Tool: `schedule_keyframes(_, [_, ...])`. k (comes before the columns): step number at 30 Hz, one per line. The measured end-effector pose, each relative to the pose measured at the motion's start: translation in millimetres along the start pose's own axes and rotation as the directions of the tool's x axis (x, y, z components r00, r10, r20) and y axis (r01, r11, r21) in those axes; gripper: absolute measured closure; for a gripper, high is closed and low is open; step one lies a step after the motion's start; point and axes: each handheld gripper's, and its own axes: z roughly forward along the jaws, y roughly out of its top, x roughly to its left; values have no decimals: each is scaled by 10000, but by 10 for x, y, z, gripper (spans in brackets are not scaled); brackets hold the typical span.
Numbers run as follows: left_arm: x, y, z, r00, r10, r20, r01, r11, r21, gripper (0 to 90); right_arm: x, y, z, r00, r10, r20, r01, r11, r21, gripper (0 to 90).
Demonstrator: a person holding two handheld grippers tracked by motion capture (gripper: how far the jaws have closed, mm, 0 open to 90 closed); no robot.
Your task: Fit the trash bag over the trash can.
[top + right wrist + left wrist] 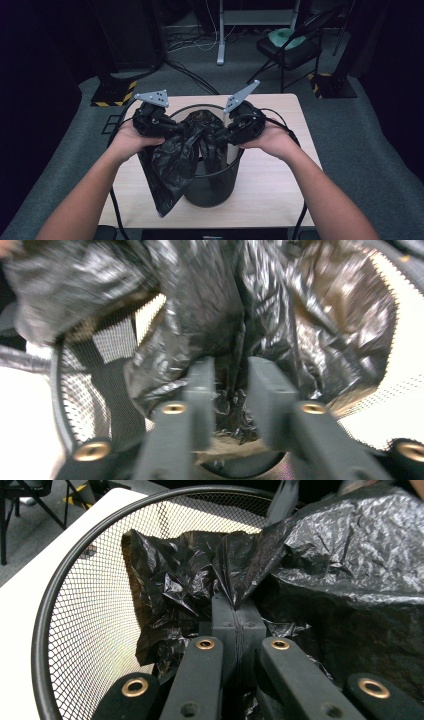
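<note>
A: Where is the bag [175, 160]?

B: Half in the bin [212, 192], half out. The bin is black wire mesh and stands near the middle of the worktop [272, 195], a little toward its near edge. The bag is black plastic; part is bunched inside the mouth, and part hangs over the rim on the side toward the worktop's left edge, down the outside of the mesh almost to the worktop.

A: And the left gripper [176, 127]?

B: At the rim on that same side. In the left gripper view its fingers [246, 625] are pressed together with a pinch of bag drawn tight between them.

A: The right gripper [214, 137]?

B: At the opposite side of the rim, pointing in toward the bag. In the right gripper view, which is blurred, its fingers [202, 385] stand apart with crumpled plastic in the gap. I cannot tell whether they press on the plastic.

A: Anything else nearby?

B: A folding chair [290, 50] on the floor beyond the far edge.
</note>
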Motion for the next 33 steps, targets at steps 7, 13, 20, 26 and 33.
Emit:
schedule_keyframes(7, [-2,28,59,10000,49,27,-50,10000,37,895,87,64,-241,9993,-7,368,52,9926,-1215,391])
schedule_keyframes(13, [-1,43,100,10000,37,58,-37,10000,42,896,189,181,-254,9989,-458,141,474,9876,-1500,382])
schedule_keyframes(20, [-15,49,113,9999,95,38,-95,10000,2,892,227,289,-143,9953,-846,475,908,9849,-1473,605])
schedule_keyframes(26, [-1,32,78,9998,-194,-74,193,9998,-48,790,122,190,-95,9977,-631,245,658,9892,-1307,876])
schedule_keyframes(33, [5,-52,-84,9971,-555,-512,550,9984,-119,547,-113,-18,-90,9962,203,843,-150,9979,-632,886])
